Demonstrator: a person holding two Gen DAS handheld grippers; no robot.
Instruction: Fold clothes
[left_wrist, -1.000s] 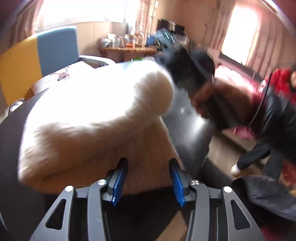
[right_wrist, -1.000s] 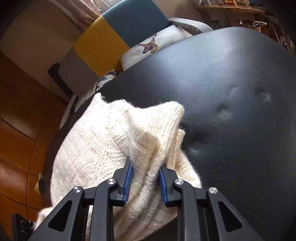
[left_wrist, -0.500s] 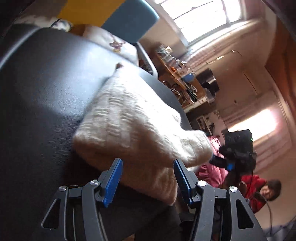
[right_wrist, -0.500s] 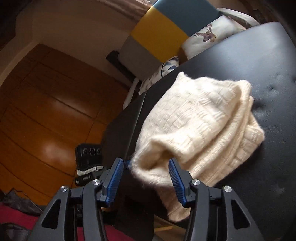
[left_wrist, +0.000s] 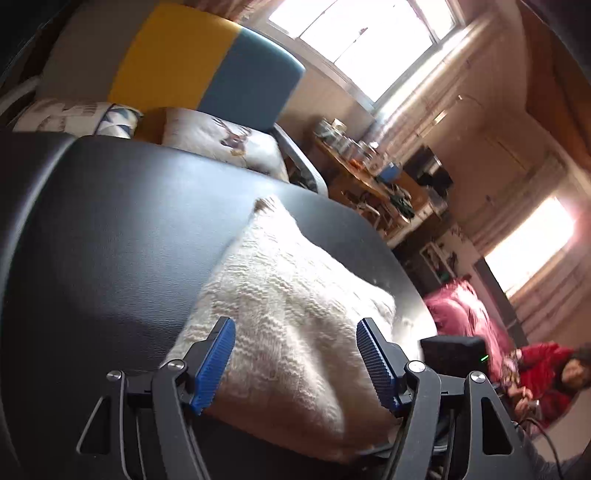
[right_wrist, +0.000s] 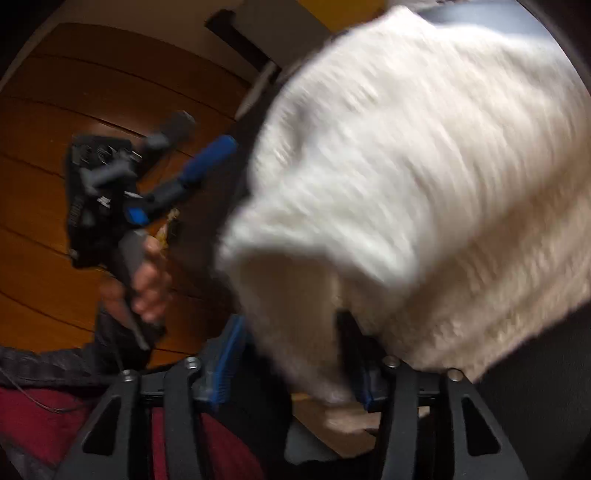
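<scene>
A cream knit sweater (left_wrist: 295, 295) lies folded in a thick bundle on the black leather surface (left_wrist: 110, 240). My left gripper (left_wrist: 295, 358) is open at the bundle's near edge, and the knit sits between its blue pads without being pinched. In the blurred right wrist view the sweater (right_wrist: 424, 166) fills the right half. My right gripper (right_wrist: 295, 365) is open too, with a loose fold hanging between its spread fingers. A hand (right_wrist: 151, 280) holds the left gripper there, and one of its blue pads (right_wrist: 207, 158) shows beside the sweater.
Behind the black surface stand a yellow and blue chair (left_wrist: 207, 66) and a deer cushion (left_wrist: 221, 140). A cluttered wooden desk (left_wrist: 369, 177) is at the back right. A person in red (left_wrist: 535, 369) sits low right. A wooden wall (right_wrist: 55, 147) lies left.
My right gripper was shut on the sweater a second ago and has opened and drawn back. The left gripper has spread wider. The sweater has dropped into a folded bundle.
</scene>
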